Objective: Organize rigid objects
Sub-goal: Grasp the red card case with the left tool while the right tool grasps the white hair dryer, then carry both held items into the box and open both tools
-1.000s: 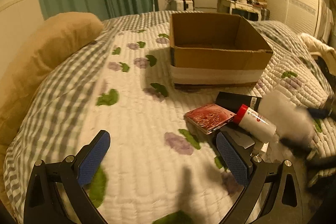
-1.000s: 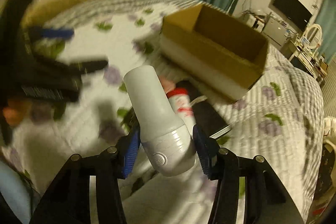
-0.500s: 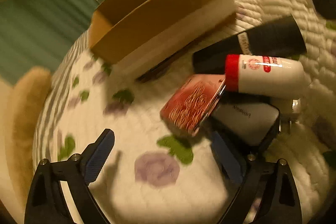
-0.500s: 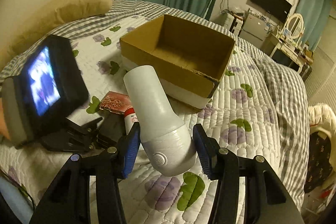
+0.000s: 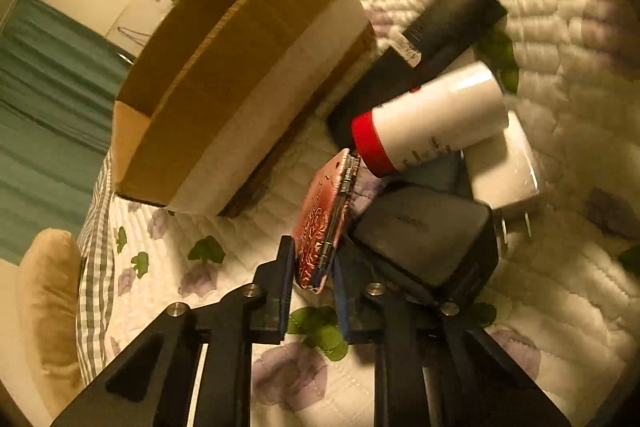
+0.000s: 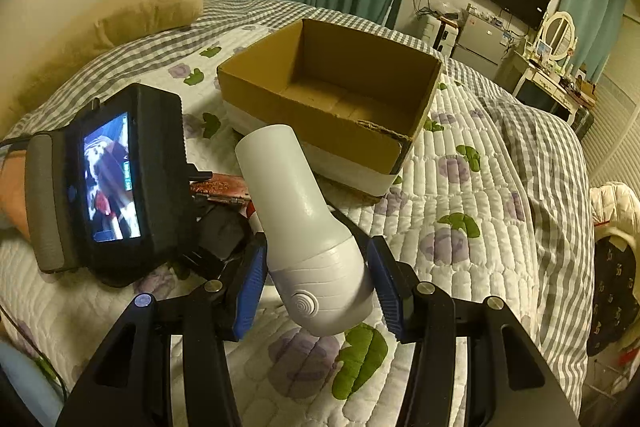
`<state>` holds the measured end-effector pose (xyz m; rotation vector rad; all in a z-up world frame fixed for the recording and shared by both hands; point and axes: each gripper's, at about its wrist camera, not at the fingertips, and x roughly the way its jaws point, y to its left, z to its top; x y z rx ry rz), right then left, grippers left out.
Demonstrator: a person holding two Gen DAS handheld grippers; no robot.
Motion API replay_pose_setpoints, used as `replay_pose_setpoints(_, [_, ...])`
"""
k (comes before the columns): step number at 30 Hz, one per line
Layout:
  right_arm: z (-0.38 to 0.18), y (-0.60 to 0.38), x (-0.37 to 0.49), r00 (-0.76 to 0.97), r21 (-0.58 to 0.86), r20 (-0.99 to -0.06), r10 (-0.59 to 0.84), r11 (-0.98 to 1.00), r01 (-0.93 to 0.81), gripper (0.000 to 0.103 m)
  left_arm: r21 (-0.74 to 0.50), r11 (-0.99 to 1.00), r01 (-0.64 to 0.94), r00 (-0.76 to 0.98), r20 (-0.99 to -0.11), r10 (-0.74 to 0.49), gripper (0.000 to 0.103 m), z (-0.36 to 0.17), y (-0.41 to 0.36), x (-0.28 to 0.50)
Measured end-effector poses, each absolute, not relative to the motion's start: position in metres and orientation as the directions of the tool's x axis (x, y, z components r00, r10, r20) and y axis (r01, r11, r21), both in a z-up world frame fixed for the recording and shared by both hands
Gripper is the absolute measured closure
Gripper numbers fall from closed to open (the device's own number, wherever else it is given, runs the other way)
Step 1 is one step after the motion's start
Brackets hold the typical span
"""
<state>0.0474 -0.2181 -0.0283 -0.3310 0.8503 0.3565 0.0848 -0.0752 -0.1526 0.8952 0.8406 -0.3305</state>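
My left gripper [image 5: 314, 267] is shut on a flat red patterned case [image 5: 322, 223], held edge-on over the quilt. Beside it lie a white bottle with a red band [image 5: 428, 117], a long black box [image 5: 424, 55], a grey-black case [image 5: 424, 231] and a white plug adapter [image 5: 502, 171]. The open cardboard box [image 5: 236, 75] stands just behind them. My right gripper [image 6: 318, 287] is shut on a white bottle-shaped device [image 6: 308, 227], held above the quilt in front of the cardboard box [image 6: 332, 107], which looks empty. The left gripper's body with its screen [image 6: 116, 183] shows at left.
All this lies on a bed with a quilted floral cover [image 6: 460, 227]. A tan pillow [image 6: 132, 15] lies at the far left. Clothes [image 6: 616, 267] lie at the bed's right edge. Green curtains, a TV and a dresser stand beyond.
My left gripper has moved in and closed on the red case, tipping it on edge. My right gripper has barely moved with the white device.
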Motion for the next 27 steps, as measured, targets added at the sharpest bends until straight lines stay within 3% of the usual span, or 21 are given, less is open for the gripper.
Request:
replay_pose_setpoints(3, [-0.027, -0.22, 0.048, 0.612, -0.139, -0.772, 0.173, 0.893, -0.428, 0.053, 0.504, 0.662, 0.555, 0.64, -0.767, 0.047, 0.093, -0.136, -0.067, 0.088])
replay_pose_setpoints(10, [-0.016, -0.218, 0.051, 0.629, -0.13, -0.755, 0.183, 0.9, -0.417, 0.053, 0.415, 0.778, 0.472, 0.658, -0.753, 0.003, 0.093, -0.1, -0.052, 0.084])
replay_pose_setpoints(20, [0.007, -0.211, 0.06, 0.671, -0.145, -0.717, 0.189, 0.901, -0.409, 0.053, 0.267, 0.897, 0.352, 0.725, -0.684, -0.08, 0.093, -0.034, -0.046, 0.066])
replay_pose_setpoints(27, [0.049, -0.209, 0.078, 0.743, -0.165, -0.64, 0.195, 0.91, -0.38, 0.053, 0.173, 0.944, 0.282, 0.773, -0.624, -0.117, 0.093, 0.019, -0.038, 0.079])
